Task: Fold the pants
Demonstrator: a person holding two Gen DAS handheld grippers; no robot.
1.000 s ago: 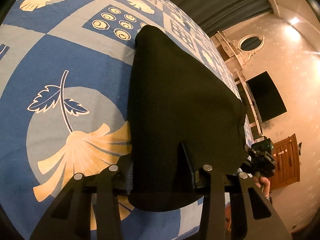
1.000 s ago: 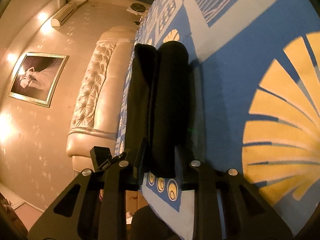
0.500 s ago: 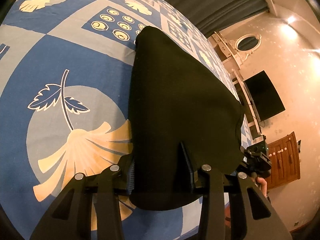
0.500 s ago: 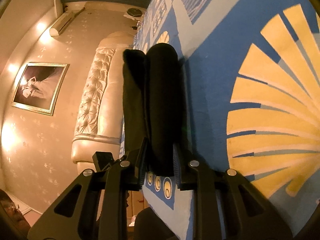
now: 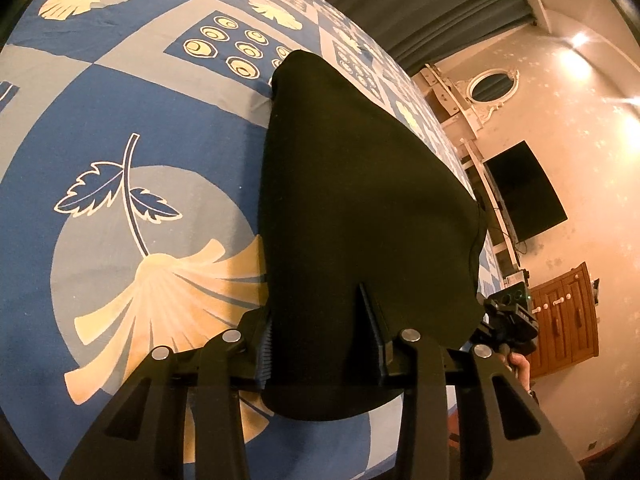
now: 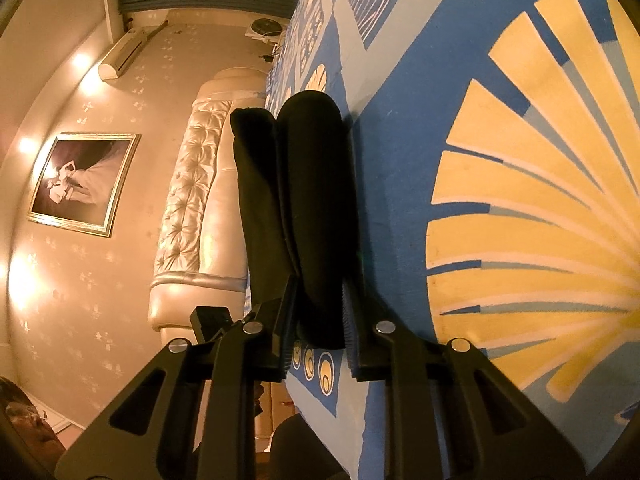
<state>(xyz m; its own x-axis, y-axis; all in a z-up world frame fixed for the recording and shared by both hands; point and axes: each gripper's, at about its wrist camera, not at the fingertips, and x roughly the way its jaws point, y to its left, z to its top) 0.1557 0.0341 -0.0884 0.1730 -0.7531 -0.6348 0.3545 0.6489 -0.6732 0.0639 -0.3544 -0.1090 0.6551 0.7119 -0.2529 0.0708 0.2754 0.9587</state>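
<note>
Black pants, already folded into a thick bundle, held between my two grippers just above a blue patterned bed.

The pants [image 5: 360, 208] look doubled over several times, so I judge the folding nearly finished; setting the bundle down flat on the bed [image 5: 132, 92] remains. My left gripper [image 5: 320, 340] is closed on the bundle's near edge, and the cloth stretches away toward the far side. My right gripper [image 6: 316, 320] clamps the layered right end.
</note>
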